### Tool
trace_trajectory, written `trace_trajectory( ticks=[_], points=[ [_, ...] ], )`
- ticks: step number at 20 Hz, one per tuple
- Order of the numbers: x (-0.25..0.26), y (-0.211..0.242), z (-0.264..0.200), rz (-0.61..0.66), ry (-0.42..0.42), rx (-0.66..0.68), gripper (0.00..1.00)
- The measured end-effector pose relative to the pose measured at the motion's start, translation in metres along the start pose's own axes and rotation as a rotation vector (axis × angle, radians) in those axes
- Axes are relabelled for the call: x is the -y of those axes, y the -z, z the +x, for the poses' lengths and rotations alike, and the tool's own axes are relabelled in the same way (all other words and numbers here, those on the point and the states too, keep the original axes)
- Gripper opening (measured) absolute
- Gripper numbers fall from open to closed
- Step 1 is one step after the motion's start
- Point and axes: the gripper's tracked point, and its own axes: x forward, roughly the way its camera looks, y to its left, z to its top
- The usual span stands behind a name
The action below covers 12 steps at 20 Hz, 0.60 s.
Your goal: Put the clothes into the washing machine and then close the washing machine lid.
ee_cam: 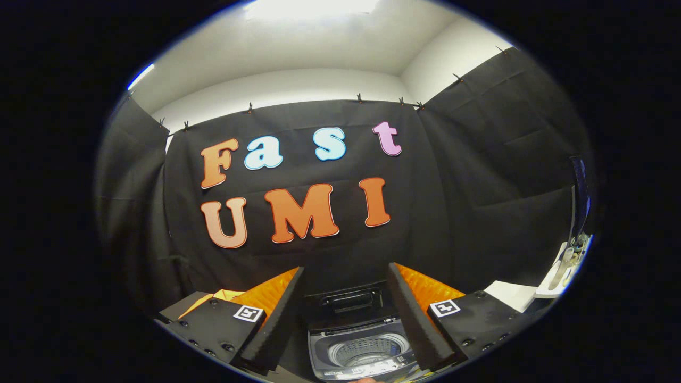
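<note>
Landmark: the washing machine (364, 348), small, seen from above between the two fingers, its round drum (367, 351) showing.
Left of the machine: an orange-yellow thing (223, 295), partly hidden behind the left finger; what it is cannot be told.
Gripper (346, 274): fingers spread wide, nothing held between them; each finger block carries a small square black-and-white marker.
Machine lid (351, 303): raised, standing up at the far side of the drum, dark, with a moulded recess in it.
Inside the drum: ribbed pale wall visible; whether any clothes lie in it cannot be told.
In the way: both fingers cover the left and right edges of the machine.
Writing: pale print on the machine's near panel, too small to read.
Right of the machine: a white flat surface (513, 295), and beyond it a white object (564, 271), blurred.
Behind the machine: black cloth wall (452, 202), clipped along its top edge.
</note>
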Motion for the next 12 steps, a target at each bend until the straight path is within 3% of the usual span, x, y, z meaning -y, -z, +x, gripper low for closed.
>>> trace_trajectory(
  ticks=[7,12],
  points=[
    [-0.026,0.004,0.021,-0.055,-0.030,-0.034,0.98],
    [-0.106,0.002,0.049,-0.061,-0.192,-0.065,0.98]
  ],
)
